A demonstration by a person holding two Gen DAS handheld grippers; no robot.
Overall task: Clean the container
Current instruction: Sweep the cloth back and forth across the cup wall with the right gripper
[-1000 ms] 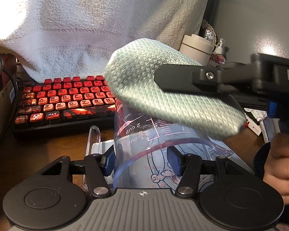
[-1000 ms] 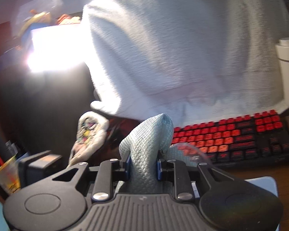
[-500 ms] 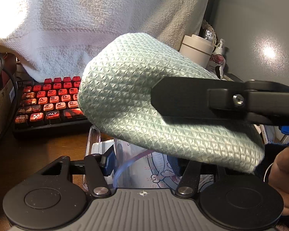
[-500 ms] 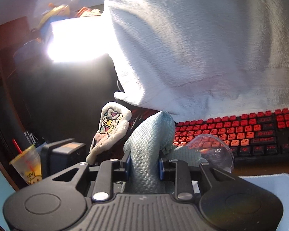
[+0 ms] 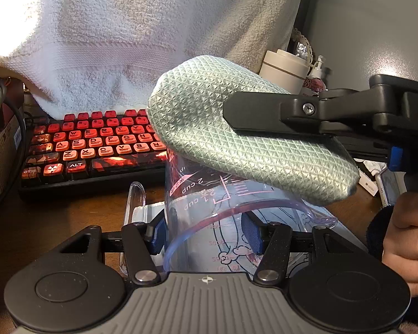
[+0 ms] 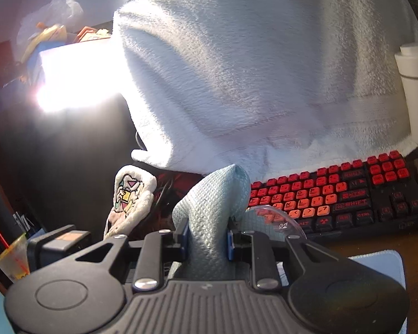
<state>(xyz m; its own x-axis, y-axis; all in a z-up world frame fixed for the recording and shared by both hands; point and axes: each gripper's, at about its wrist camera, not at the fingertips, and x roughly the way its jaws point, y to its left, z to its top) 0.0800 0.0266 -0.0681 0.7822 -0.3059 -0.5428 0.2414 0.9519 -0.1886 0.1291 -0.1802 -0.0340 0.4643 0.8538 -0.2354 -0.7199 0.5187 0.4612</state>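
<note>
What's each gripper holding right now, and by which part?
Left gripper clamps the clear measuring cup by its side wall near the rim. Right gripper pinches the bunched middle of the green cloth.

The clear plastic measuring cup point(image 5: 209, 208) bears pink "2 cup" marks (seen mirrored), and the red-keyed black keyboard point(image 5: 94, 150) shows "ALT"

cup point(image 5: 209, 211) between left gripper point(image 5: 204, 232) pads | cloth point(image 5: 237, 144) over cup mouth, in right gripper point(image 6: 206, 239) | keyboard point(image 5: 97, 144) behind | towel point(image 5: 125, 41) behind keyboard
</note>
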